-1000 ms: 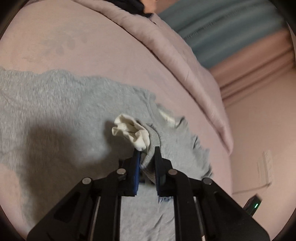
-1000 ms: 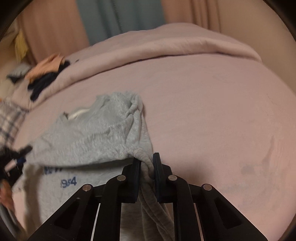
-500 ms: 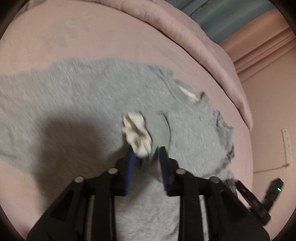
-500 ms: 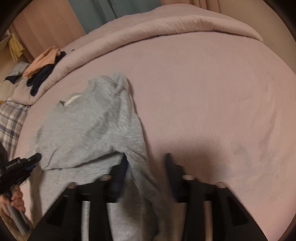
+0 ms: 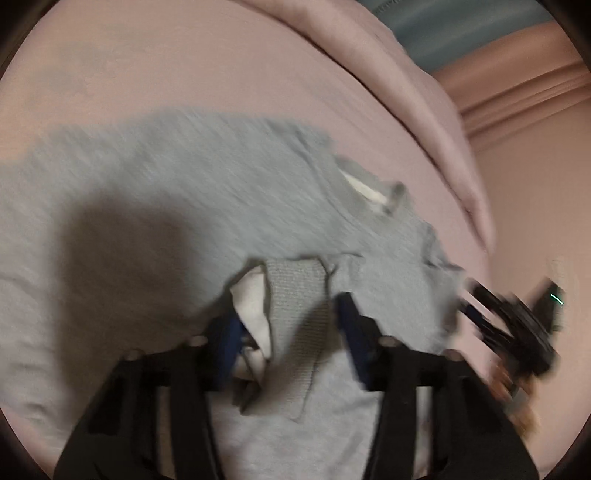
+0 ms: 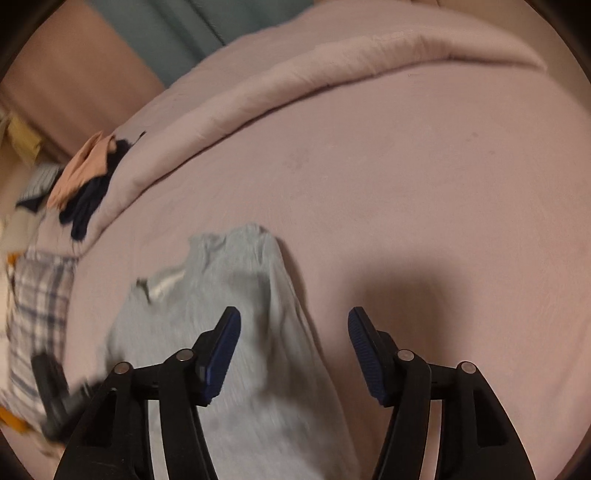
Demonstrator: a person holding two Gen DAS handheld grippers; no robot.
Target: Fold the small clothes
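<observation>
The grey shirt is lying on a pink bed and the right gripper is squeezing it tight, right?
Not quite. The grey shirt does lie on the pink bed, but the right gripper isn't squeezing it. The right wrist view shows its jaws standing wide apart, just opened, pressing on nothing.

A pink bed [image 6: 424, 206] with a rolled pink duvet [image 6: 332, 70], teal curtain [image 6: 177, 26] behind, checked cloth [image 6: 37, 314] at left.

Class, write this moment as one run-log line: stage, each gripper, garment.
stage: fold laid, releasing | left gripper: jaws just opening, cuff between | right gripper: jaws just opening, empty | grey sweatshirt: on bed
</observation>
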